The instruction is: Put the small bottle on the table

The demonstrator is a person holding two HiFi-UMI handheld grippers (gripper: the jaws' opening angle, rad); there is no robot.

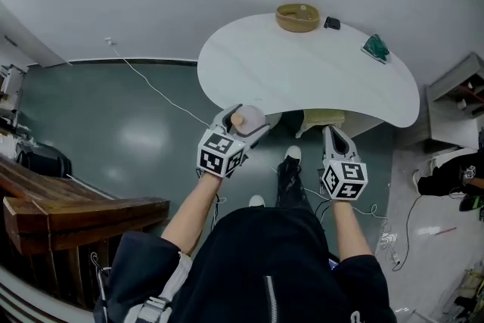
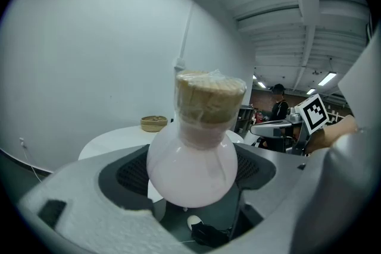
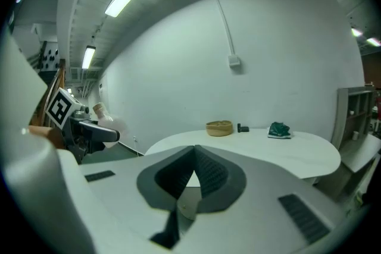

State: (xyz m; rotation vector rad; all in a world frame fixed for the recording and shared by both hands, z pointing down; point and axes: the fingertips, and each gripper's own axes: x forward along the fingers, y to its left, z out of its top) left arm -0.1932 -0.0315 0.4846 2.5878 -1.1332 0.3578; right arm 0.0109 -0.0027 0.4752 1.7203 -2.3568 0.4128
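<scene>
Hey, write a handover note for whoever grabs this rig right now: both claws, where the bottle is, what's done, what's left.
Left claw: closed on the small bottle, its round body between the pads.
Right claw: shut, empty, near the table's edge.
Table: just ahead; the bottle is in the air, not on it yet.
Done: bottle in grip. Left: carry it over the table, set it down, release.

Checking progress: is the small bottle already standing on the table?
No, the left tongs grip the small bottle in the air, off the table.
</scene>
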